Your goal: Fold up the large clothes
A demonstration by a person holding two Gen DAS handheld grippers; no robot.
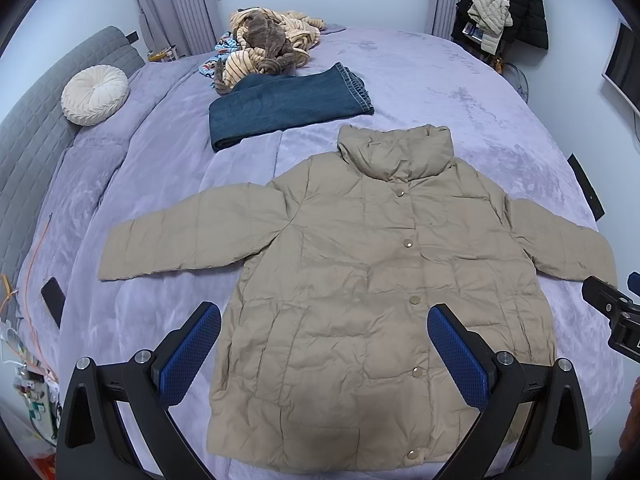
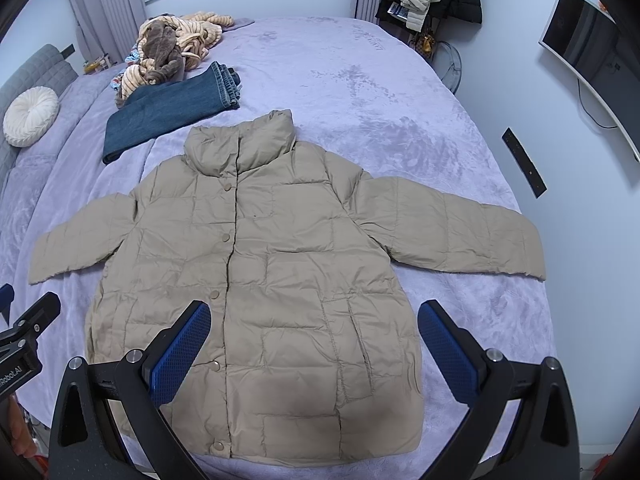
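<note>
Jacket (image 1: 360, 280): it lies flat on the bed (image 1: 460, 92), front side up and snapped closed, both sleeves spread out to the sides.
Long axis: from hem to collar (image 1: 396, 152), and it runs straight away from me. The hem is the part nearest to my grippers.
Left gripper (image 1: 324, 316): I hold it wide open and it grips nothing. It hangs over the left half of the hem; the jacket is just ahead of it and below.
Right gripper (image 2: 314, 312): also wide open and empty, over the right half of the hem, near the pocket.
Left sleeve (image 1: 188, 236): it goes out from the jacket body toward the left, nearer to my left gripper.
Right sleeve (image 2: 452, 228): it goes out from the body toward the right, nearer to my right gripper.
Jeans (image 1: 288, 104): already folded, beyond the collar and a little to the left, apart from the jacket.
Next move, my judgement: folding is not yet started. Each gripper should take the sleeve on its own side and bring it across the body.
</note>
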